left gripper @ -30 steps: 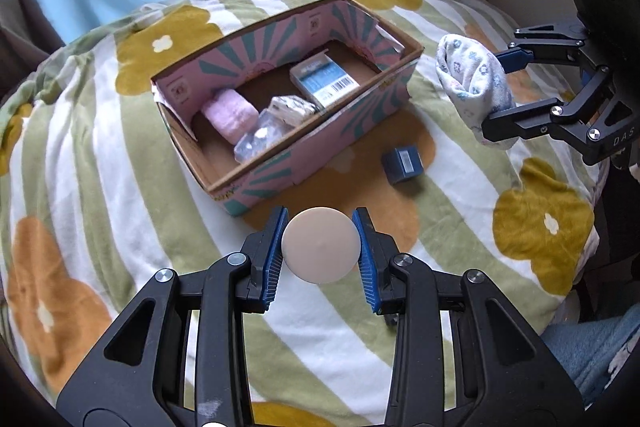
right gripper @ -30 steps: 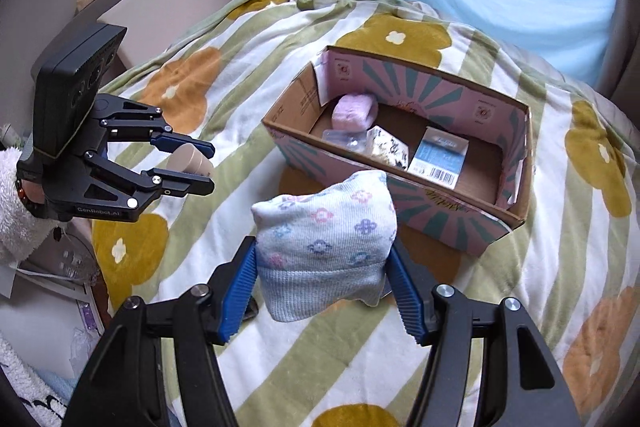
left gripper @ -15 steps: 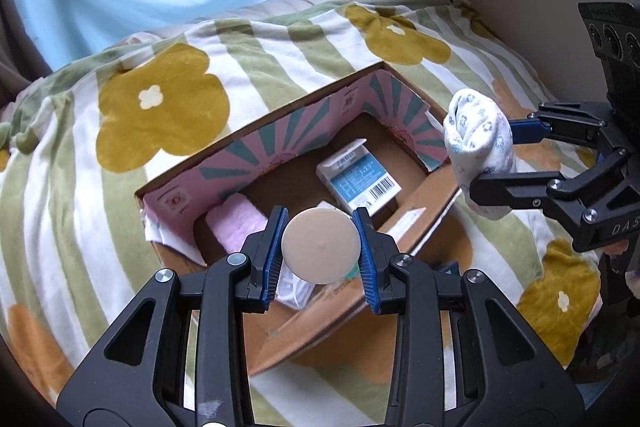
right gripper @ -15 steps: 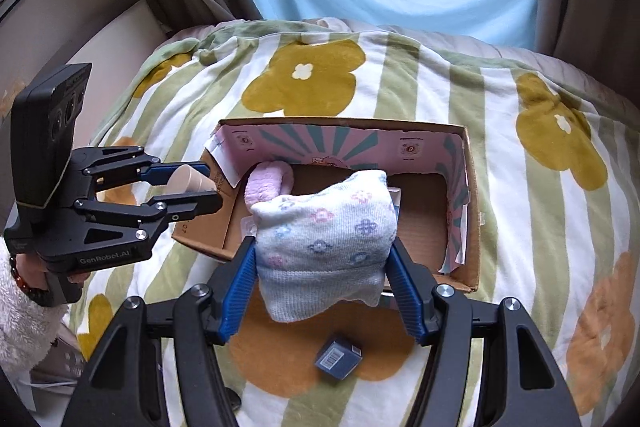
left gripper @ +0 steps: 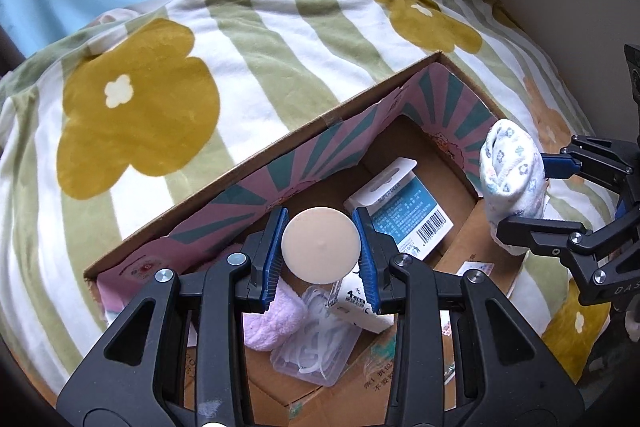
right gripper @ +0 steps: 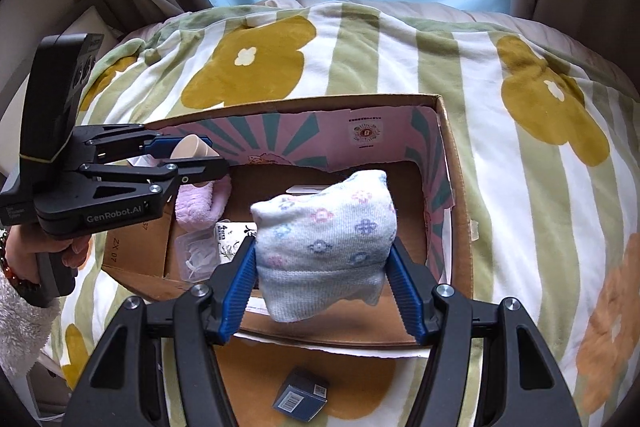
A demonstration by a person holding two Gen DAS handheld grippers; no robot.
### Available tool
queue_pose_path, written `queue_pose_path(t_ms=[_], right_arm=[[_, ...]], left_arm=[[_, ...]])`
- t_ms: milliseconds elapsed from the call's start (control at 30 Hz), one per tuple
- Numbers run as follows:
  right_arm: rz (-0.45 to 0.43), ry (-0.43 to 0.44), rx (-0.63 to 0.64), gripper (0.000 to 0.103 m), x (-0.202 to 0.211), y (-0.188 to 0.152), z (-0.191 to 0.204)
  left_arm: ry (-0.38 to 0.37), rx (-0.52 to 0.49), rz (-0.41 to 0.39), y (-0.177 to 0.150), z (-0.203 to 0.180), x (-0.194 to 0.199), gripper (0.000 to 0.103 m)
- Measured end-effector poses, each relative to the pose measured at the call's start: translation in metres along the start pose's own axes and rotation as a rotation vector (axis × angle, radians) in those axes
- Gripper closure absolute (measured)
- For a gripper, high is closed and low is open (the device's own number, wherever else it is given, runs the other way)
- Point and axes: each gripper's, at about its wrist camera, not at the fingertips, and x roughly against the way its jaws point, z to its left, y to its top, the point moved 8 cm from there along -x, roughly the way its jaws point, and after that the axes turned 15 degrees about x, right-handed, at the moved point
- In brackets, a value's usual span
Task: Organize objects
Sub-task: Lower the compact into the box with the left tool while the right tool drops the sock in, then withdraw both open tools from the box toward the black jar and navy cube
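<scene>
Already lying in the cardboard box (right gripper: pixel 456 195): pink cloth (right gripper: pixel 200 201), clear case (right gripper: pixel 196 255), blue packet (left gripper: pixel 404 211). Holding over box: left tool (left gripper: pixel 320 247) gripping beige cup (left gripper: pixel 320 245), right tool (right gripper: pixel 322 279) gripping floral sock (right gripper: pixel 324 239). Waiting on bed (right gripper: pixel 520 147): small dark box (right gripper: pixel 300 397).

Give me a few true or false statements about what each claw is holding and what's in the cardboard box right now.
1. The left claw grips a round beige cap. True.
2. The right claw is empty. False: it grips a white floral knit sock.
3. A fluffy pink cloth lies inside the pink-lined cardboard box. True.
4. The small dark blue box sits inside the cardboard box. False: it lies outside on the flowered blanket.
</scene>
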Motion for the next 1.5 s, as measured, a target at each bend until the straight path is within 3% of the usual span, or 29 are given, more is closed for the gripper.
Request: queue_pose_path(t_ms=[233, 267, 300, 333, 667, 1167, 1500], right_arm=[[-0.021, 0.058, -0.034, 0.042, -0.007, 0.001, 0.002], [-0.024, 0.068, -0.048, 0.040, -0.008, 0.001, 0.001], [-0.023, 0.066, -0.060, 0.034, -0.009, 0.001, 0.000], [-0.026, 0.062, -0.073, 0.024, -0.009, 0.001, -0.002], [-0.092, 0.012, -0.142, 0.014, 0.012, -0.009, -0.023], [-0.122, 0.020, -0.090, 0.014, 0.033, -0.011, -0.013], [-0.162, 0.005, 0.001, 0.014, 0.072, -0.014, 0.001]], left_arm=[[-0.015, -0.007, 0.019, 0.002, -0.004, -0.009, 0.071], [-0.021, -0.004, 0.016, 0.003, -0.004, -0.008, 0.062], [-0.025, -0.003, 0.015, 0.004, -0.004, -0.007, 0.027], [-0.016, -0.003, 0.012, 0.006, -0.004, -0.007, 0.001], [-0.054, 0.046, -0.046, 0.012, -0.001, 0.015, 0.000], [-0.002, 0.055, -0.139, 0.010, -0.005, 0.062, 0.000], [0.012, 0.121, -0.185, -0.017, -0.011, 0.108, 0.000]])
